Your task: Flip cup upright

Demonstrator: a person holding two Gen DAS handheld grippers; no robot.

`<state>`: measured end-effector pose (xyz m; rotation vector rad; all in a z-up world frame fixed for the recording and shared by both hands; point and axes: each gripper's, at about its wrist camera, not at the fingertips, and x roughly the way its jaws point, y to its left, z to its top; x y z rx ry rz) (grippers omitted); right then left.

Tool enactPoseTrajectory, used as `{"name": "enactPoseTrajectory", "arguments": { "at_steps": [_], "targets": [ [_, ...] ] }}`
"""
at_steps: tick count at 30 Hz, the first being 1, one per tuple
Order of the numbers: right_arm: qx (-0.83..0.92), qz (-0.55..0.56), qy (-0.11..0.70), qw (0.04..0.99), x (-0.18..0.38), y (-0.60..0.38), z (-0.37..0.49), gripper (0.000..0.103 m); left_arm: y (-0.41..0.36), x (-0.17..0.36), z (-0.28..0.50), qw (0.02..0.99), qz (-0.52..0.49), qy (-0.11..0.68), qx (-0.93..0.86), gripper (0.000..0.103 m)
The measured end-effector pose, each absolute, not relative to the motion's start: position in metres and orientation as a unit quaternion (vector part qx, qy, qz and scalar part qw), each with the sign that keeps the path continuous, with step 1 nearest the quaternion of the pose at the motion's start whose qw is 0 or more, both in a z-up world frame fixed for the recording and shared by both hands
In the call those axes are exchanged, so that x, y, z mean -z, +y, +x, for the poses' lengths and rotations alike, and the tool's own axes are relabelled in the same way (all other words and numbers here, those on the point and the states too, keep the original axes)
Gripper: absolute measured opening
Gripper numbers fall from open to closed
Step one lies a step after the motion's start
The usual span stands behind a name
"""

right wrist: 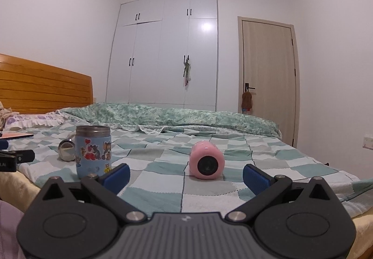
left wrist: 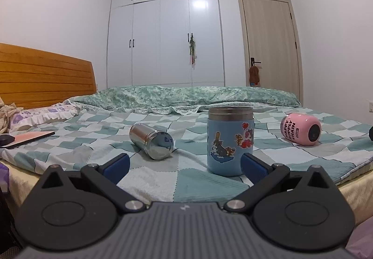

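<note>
Three cups are on the checked bedspread (left wrist: 163, 179). A blue cartoon cup (left wrist: 229, 142) stands upright. A steel cup (left wrist: 152, 141) lies on its side to its left. A pink cup (left wrist: 300, 129) lies on its side at the right. My left gripper (left wrist: 185, 167) is open and empty, its right finger just in front of the blue cup. In the right wrist view, my right gripper (right wrist: 186, 176) is open and empty, with the pink cup (right wrist: 206, 160) lying just beyond it, base toward me. The blue cup (right wrist: 93, 151) and steel cup (right wrist: 66, 149) show at the left.
A green quilt (left wrist: 186, 95) lies folded along the far side of the bed. A wooden headboard (left wrist: 42, 77) and a pillow (left wrist: 42, 116) are at the left. A flat tablet-like object (left wrist: 30, 137) lies at the left edge. Wardrobe and door stand behind.
</note>
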<state>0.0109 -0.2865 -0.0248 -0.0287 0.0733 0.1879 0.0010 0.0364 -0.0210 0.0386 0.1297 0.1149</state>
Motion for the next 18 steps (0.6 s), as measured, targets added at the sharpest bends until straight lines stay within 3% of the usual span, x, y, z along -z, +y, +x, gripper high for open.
{"name": "enactPoseTrajectory", "arguments": {
  "at_steps": [18],
  "targets": [
    [-0.092, -0.014, 0.035, 0.995, 0.0254, -0.2876, 0.0103, 0.103, 0.0337, 0.0221, 0.0022, 0.996, 0.022, 0.061, -0.056, 0.103]
  ]
}}
